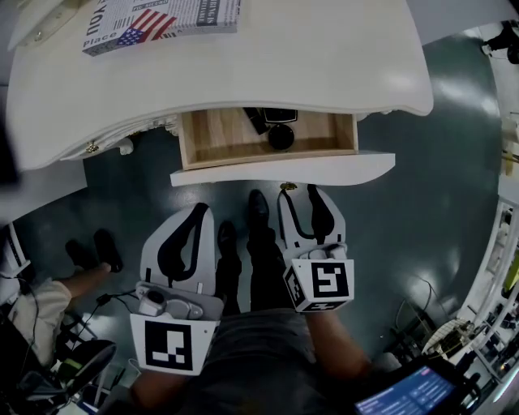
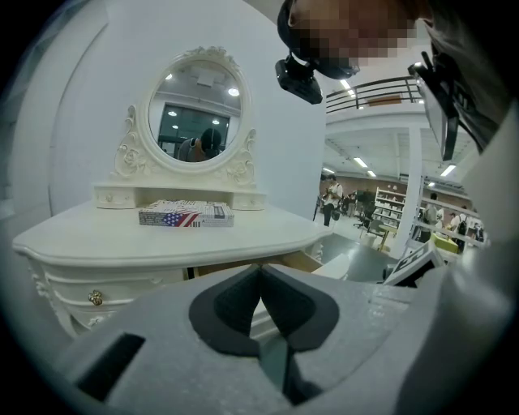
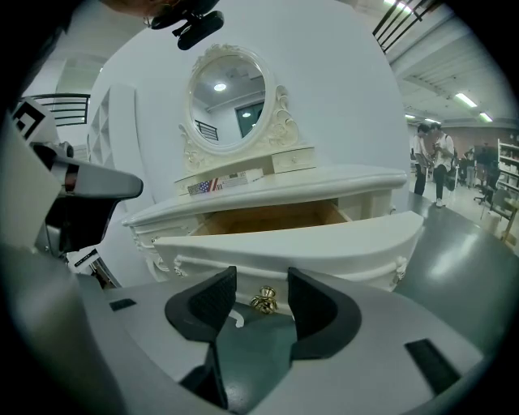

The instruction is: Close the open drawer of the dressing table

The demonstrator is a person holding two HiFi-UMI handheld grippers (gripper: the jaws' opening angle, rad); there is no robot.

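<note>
The white dressing table (image 1: 340, 73) has its middle drawer (image 1: 219, 142) pulled out, showing a wooden inside. Its curved white front (image 1: 357, 166) carries a small gold knob (image 1: 285, 186). My right gripper (image 1: 301, 193) is open just in front of that front. In the right gripper view the gold knob (image 3: 263, 301) sits between the two dark fingers (image 3: 212, 301), with gaps on both sides. My left gripper (image 1: 201, 212) is held lower and to the left, away from the drawer. In the left gripper view, the left gripper (image 2: 260, 269) is shut on nothing.
Black items (image 1: 276, 128) lie inside the drawer. A flag-printed box (image 1: 162, 23) rests on the tabletop below the oval mirror (image 2: 197, 113). The holder's legs and shoes (image 1: 258, 212) stand under the drawer. Another person's feet (image 1: 97, 251) are at the left and a screen (image 1: 413, 393) at the lower right.
</note>
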